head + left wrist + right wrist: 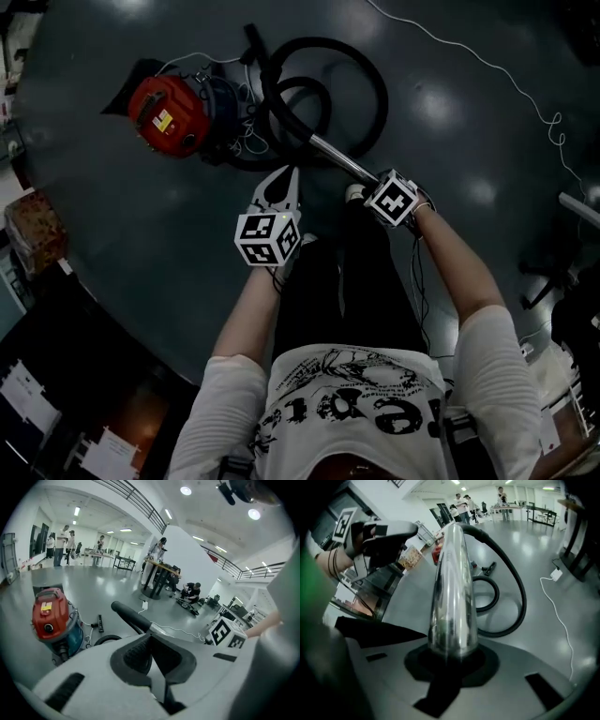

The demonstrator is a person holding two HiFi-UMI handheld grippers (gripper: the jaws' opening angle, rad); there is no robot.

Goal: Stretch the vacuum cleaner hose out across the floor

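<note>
The dark grey floor (450, 112) carries a red-and-blue canister vacuum cleaner (173, 114) at upper left. Its black hose (382, 94) lies coiled at upper centre. The right gripper (366, 180) pinches the chrome metal tube (339, 158). The left gripper (281, 183) has its jaws pressed together, empty.

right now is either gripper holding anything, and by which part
The right gripper is shut on the vacuum's metal tube, at the end away from the black hose. The left gripper is shut and empty.
</note>
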